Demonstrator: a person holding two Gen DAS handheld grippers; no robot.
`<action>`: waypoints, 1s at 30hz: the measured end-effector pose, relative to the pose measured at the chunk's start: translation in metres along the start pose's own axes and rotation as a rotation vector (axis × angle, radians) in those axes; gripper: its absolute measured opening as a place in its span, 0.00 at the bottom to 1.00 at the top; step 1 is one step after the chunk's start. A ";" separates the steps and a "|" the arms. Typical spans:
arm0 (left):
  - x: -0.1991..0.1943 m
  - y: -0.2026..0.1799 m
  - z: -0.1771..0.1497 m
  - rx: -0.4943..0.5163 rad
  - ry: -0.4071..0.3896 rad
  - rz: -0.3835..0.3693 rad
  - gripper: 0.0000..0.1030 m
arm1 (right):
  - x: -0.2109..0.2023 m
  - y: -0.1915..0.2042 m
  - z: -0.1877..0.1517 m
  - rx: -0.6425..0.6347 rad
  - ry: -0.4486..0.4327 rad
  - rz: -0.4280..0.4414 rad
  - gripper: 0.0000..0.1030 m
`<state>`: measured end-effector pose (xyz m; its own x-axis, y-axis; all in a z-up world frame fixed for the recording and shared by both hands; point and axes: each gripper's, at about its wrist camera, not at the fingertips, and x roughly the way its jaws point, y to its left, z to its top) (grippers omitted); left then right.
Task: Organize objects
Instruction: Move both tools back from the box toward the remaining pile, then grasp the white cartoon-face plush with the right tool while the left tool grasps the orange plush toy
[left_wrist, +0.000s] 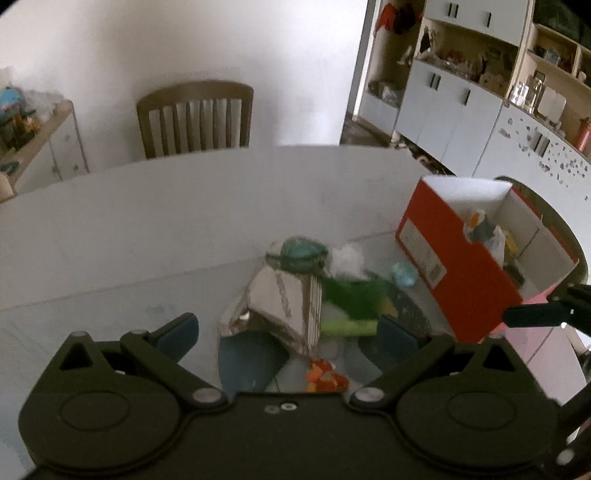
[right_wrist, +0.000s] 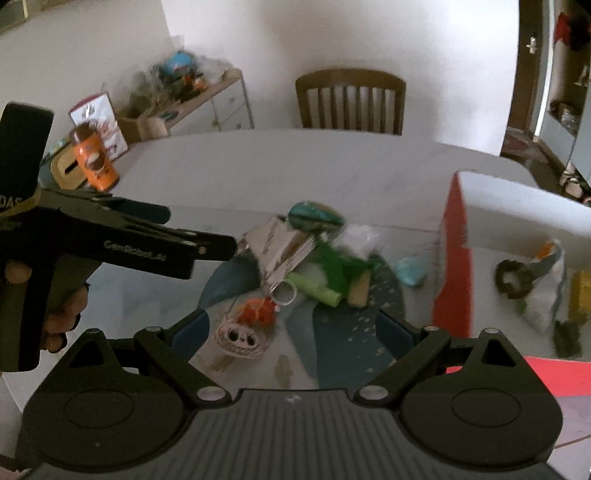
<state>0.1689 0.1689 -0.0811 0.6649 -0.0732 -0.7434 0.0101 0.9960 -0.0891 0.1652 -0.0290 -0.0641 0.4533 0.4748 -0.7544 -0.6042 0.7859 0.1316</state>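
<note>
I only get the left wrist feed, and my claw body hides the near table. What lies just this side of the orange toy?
Observer: A pale round piece with two dark holes, right beside the orange toy.
Operator: In the red box I make out only a bag. Anything else in there?
Observer: A dark ring lies beside the bag.
Operator: Anything off to my left, out of frame?
Observer: An orange can stands upright at the far left.
</note>
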 end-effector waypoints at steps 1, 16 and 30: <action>0.003 0.001 -0.002 -0.001 0.011 -0.005 0.99 | 0.005 0.002 -0.001 -0.001 0.006 0.002 0.94; 0.056 0.003 -0.032 -0.037 0.176 -0.089 0.99 | 0.070 0.028 -0.025 -0.083 0.112 0.051 0.94; 0.071 -0.002 -0.035 -0.036 0.211 -0.162 0.68 | 0.099 0.028 -0.020 -0.011 0.160 0.116 0.81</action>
<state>0.1897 0.1597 -0.1572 0.4864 -0.2442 -0.8389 0.0745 0.9683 -0.2386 0.1799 0.0322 -0.1475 0.2708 0.4917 -0.8276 -0.6537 0.7250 0.2169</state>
